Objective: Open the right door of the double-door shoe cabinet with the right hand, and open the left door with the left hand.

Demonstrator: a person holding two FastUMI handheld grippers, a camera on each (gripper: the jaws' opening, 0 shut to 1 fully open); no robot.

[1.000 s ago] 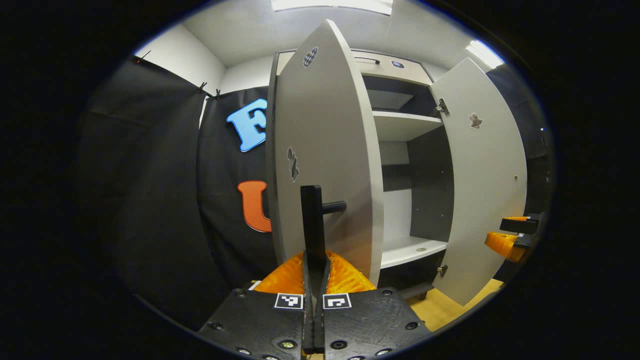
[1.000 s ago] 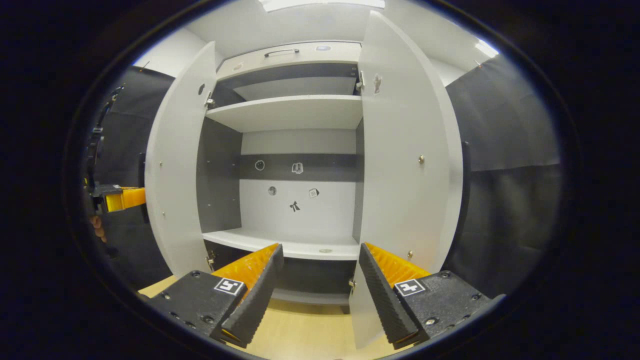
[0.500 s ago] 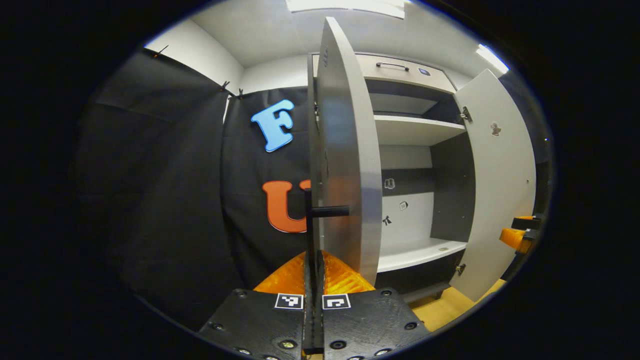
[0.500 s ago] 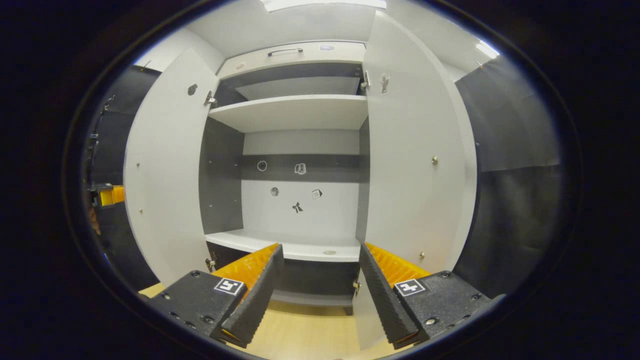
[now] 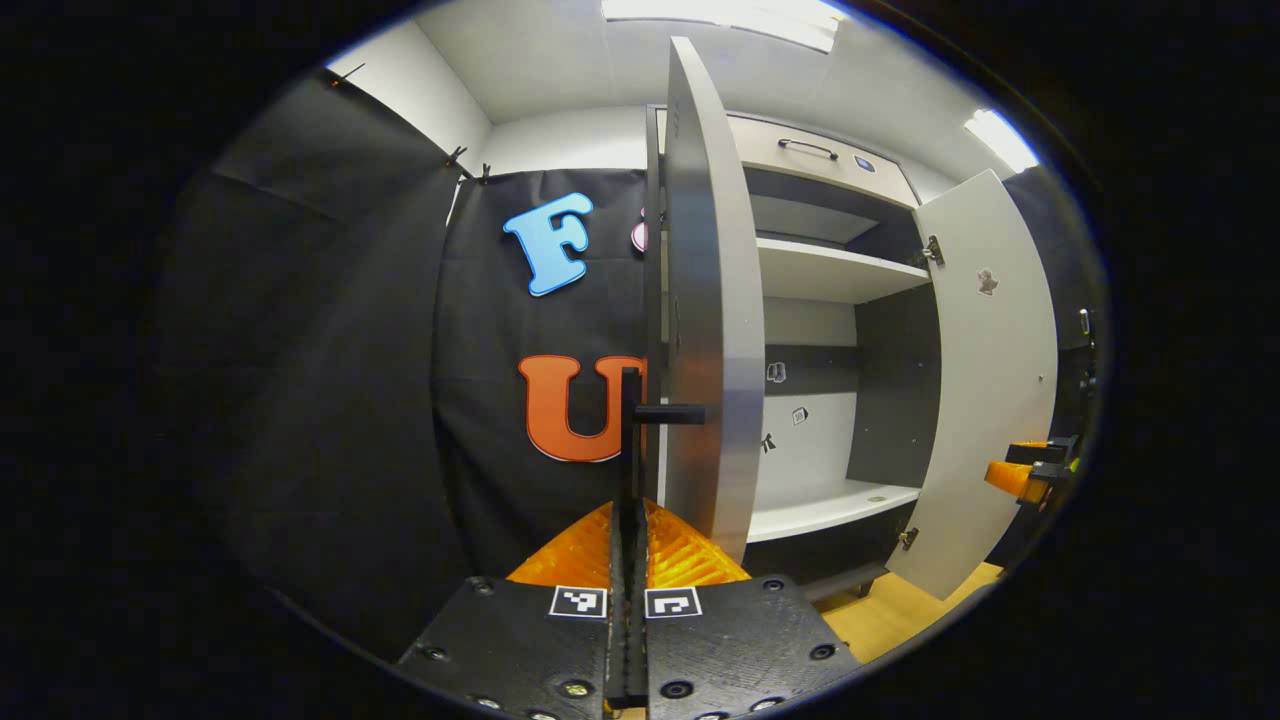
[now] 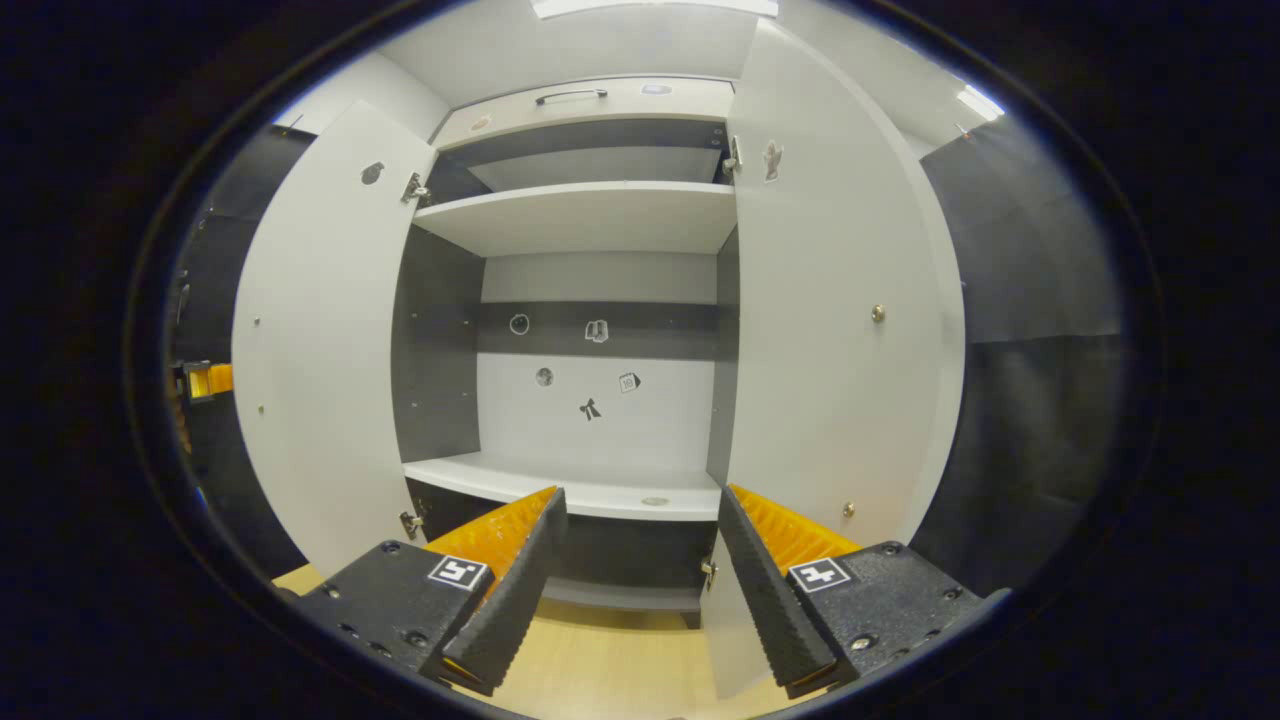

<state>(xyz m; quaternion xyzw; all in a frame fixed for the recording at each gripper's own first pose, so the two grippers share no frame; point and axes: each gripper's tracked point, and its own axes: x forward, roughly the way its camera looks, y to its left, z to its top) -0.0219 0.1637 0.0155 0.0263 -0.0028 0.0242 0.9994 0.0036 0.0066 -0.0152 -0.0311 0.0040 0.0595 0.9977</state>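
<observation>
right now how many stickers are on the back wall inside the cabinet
5 on the back wall: a round sticker and a pale sticker on the dark band, then a round one, a square one and a bow-shaped one below. Others may be hidden.

The left gripper view is taken from just behind the left claw [image 5: 629,520], close against the left door [image 5: 705,330], which is met nearly edge-on straight ahead of the claw. To the right of that claw, the cabinet interior [image 5: 810,440] is looked into at a slant, and the right door [image 5: 985,380] is seen beyond it. The right gripper view is taken from behind the right claw [image 6: 640,545], set farther back and faced squarely into the cabinet interior [image 6: 595,400], with the left door [image 6: 320,350] and right door [image 6: 830,330] flanking the claw. The interior, its shelves and both doors are shared by the two views.
</observation>
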